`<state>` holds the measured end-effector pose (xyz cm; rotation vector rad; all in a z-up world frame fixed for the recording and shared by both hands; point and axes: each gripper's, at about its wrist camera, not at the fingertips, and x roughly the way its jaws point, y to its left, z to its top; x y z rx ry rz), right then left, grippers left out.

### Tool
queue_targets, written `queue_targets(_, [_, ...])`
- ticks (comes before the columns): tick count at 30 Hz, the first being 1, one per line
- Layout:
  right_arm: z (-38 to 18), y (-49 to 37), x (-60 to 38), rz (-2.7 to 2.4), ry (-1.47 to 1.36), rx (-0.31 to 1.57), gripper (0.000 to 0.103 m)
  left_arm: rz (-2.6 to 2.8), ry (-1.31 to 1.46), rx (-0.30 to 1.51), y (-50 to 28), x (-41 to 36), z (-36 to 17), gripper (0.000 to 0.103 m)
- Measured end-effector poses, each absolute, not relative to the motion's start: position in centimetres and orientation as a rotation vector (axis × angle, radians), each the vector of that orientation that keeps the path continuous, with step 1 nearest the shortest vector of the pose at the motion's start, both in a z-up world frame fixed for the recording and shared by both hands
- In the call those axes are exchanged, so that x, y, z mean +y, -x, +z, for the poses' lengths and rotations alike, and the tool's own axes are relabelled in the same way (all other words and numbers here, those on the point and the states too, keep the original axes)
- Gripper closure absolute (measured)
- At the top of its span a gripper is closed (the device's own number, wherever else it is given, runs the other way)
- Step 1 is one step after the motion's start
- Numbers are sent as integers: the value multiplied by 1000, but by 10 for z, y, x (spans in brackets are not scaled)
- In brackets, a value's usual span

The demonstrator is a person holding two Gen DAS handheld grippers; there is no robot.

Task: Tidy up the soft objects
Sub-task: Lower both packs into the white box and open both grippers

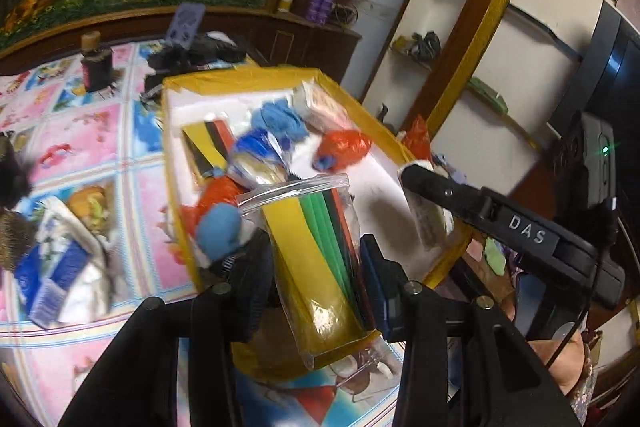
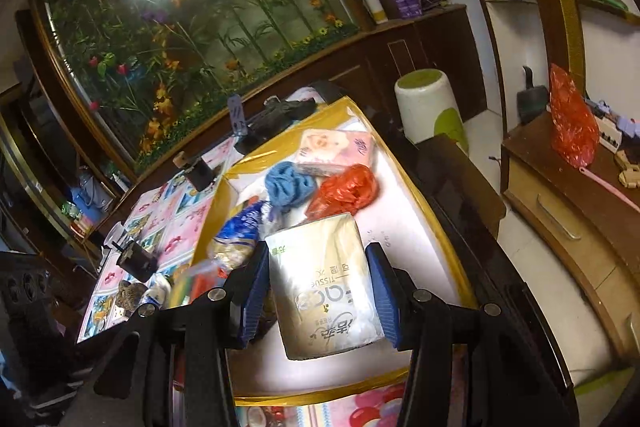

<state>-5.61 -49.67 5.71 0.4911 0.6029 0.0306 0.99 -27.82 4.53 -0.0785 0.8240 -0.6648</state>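
Note:
My left gripper (image 1: 316,251) is shut on a clear packet of coloured felt sheets (image 1: 316,255), yellow, green, black and red, held over the near edge of the white box with yellow-taped rim (image 1: 240,77). My right gripper (image 2: 318,267) is shut on a pale tissue pack (image 2: 324,279) above the same box (image 2: 452,251). Inside lie a blue cloth (image 2: 290,187), a red plastic bag (image 2: 346,191), a pink tissue pack (image 2: 338,147), a blue-topped bag (image 2: 236,239) and another felt packet (image 1: 210,145). The right gripper's black finger (image 1: 448,193) with the pale pack shows in the left wrist view.
The box sits on a table with a pink and blue picture cloth (image 1: 88,139). A blue and white packet (image 1: 60,275) and a dark bottle (image 1: 96,65) are on the cloth. A white and green stool (image 2: 430,107) and a wooden cabinet (image 2: 568,195) stand to the right.

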Motion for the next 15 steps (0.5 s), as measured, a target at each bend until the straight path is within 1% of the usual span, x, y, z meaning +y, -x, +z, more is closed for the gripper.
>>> queue_targets(3, [52,54,-501,26,-479,609,50,-661,72,835,-14,-285,38,63])
queue_targets(6, [51,52,-499,25,-450,602,49,-665,62,823,-14,-288,38,60])
queue_targets(8, [51,52,-497,25,-429,597,48,-663,47,813,-12,-291,36,51])
queue_targets(9, [51,52,-495,31,-427,593,44,-666,46,812,-12,-291,36,48])
queue_targets(10, [51,53,-495,38,-429,587,41,-673,48,808,-11,-292,36,42])
queue_targets(11, [52,55,-495,36,-431,582,33,-677,51,801,-10,-291,36,37])
queue_targets(12, [52,57,-495,37,-436,576,30,-676,53,790,-9,-291,38,35])
queue_targets(13, [53,60,-496,40,-443,563,30,-669,50,775,-7,-289,40,33])
queue_targets(15, [57,67,-497,43,-447,535,30,-667,50,761,-5,-286,42,33])
